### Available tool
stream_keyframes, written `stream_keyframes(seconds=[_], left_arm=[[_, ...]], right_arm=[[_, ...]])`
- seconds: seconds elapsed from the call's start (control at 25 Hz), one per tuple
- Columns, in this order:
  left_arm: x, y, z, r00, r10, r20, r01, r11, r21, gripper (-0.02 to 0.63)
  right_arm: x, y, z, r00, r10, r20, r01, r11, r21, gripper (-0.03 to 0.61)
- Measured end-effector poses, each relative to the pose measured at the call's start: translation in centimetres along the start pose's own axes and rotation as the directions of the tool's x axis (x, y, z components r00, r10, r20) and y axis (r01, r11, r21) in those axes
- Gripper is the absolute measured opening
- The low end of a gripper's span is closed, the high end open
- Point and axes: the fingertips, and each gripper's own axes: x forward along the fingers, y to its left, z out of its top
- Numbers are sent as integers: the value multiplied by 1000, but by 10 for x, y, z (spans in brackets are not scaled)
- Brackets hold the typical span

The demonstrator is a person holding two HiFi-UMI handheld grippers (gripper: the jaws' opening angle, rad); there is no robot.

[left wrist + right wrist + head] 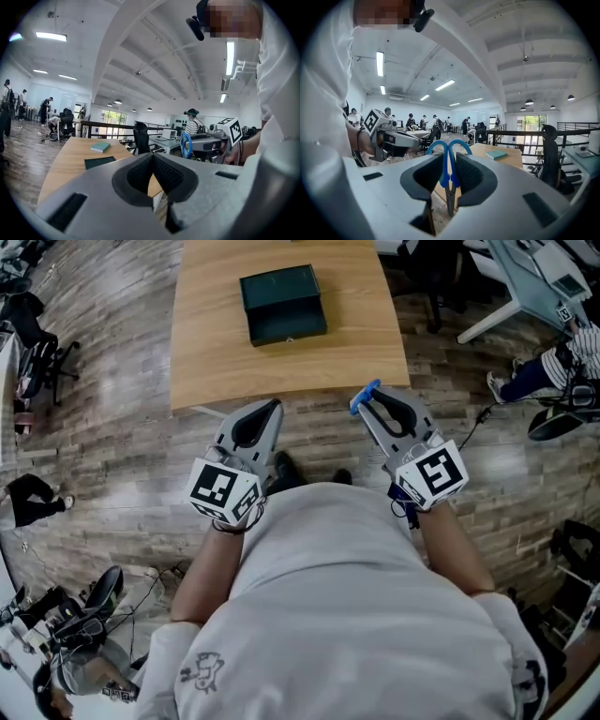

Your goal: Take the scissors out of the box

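The dark green box lies open on the wooden table, well ahead of both grippers. Blue-handled scissors are clamped between the jaws of my right gripper, with the handle loops sticking out past the tips and the blades pointing back toward the camera. In the head view the scissors show as a blue tip at the right gripper, held over the floor near the table's front edge. My left gripper hovers beside it, shut and empty. The left gripper shows its pads together.
Office chairs and cables stand on the wood floor at the left. A desk leg and a seated person's legs are at the right. The person's torso fills the lower head view. Other people stand far off in the room.
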Motion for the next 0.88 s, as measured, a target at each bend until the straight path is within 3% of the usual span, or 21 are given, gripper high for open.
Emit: stream_keyframes(seconds=[0.32,0.88], left_arm=[[-2,-53,-9,1000,28,-10,-28,1000,-10,5],[3,-92,-8,998,64,14,-64,998,-4,6]], right_arm=[[-46,1,-10,999,40,2,-40,999,6,95],[-87,4,-15,997,65,38,-64,998,-14,95]])
